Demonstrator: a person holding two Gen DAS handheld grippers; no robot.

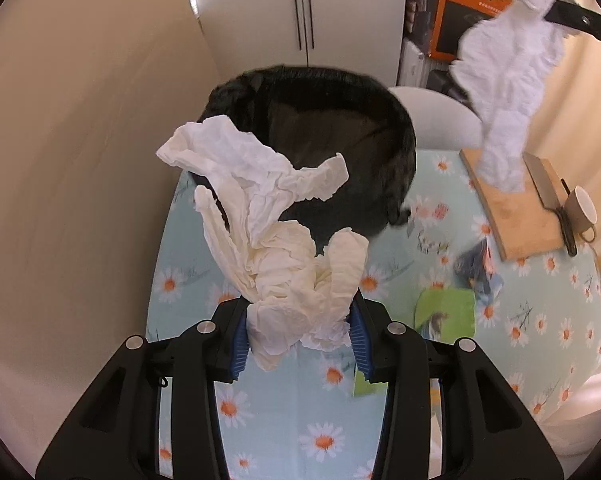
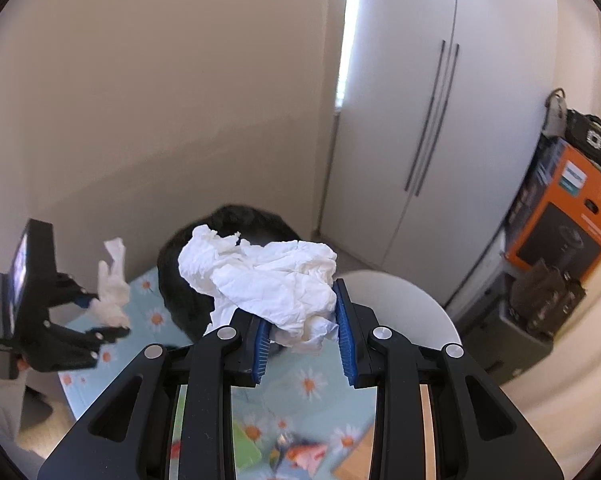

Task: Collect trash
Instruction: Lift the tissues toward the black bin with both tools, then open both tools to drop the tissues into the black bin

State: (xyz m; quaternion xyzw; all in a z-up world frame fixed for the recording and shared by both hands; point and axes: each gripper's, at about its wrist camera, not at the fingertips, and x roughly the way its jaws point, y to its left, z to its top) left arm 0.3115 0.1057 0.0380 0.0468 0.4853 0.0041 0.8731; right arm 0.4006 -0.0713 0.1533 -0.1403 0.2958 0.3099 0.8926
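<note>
The table (image 1: 284, 412), under its pale blue daisy-print cloth, fills the lower half of my left wrist view. At its far end, in the centre of the frame, stands the bin lined with a black trash bag (image 1: 380, 128), mouth open. A wooden cutting board (image 1: 512, 216) lies at the right edge with a cleaver (image 1: 544, 180) and a brown cup (image 1: 580, 208) on it. Near the frame's middle, wrappers (image 1: 448, 308) lie loose on the cloth.

My left gripper (image 1: 300, 332) is partly closed, its blue pads pinching a crumpled cream tissue (image 1: 268, 236) that rises in front of the bag's near rim. My right gripper (image 2: 302, 340) is likewise clamped on a crumpled white tissue (image 2: 272, 276), held up before the bag at the centre of the right wrist view.
</note>
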